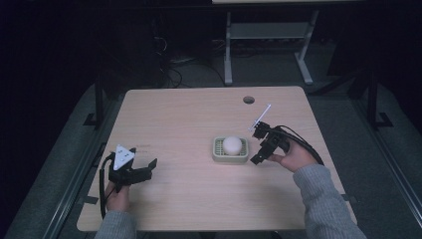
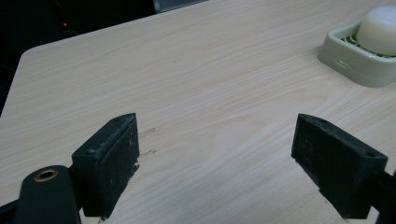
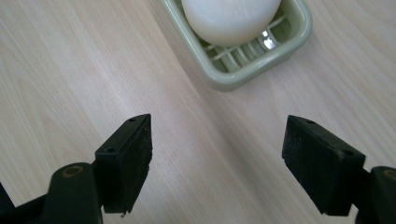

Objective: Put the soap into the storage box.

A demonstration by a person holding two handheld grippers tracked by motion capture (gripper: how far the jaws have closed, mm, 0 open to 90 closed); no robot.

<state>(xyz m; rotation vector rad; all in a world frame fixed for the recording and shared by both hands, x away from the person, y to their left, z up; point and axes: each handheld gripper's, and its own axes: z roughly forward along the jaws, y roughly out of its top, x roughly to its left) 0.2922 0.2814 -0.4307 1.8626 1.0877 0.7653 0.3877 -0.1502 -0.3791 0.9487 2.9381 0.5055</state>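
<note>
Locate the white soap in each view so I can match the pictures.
High view: the white soap sits right of centre on the table, beside the right gripper.
Left gripper view: soap at the top right corner.
Right gripper view: soap at top centre.
Shared landmark: the green soap dish that holds it.

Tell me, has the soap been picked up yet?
Not yet. The white soap lies in its green soap dish on the table. The right gripper is beside the dish, jaws wide open and holding nothing. The left gripper waits open, farther off. Probably left: reach in, close on the soap and lift it.
</note>
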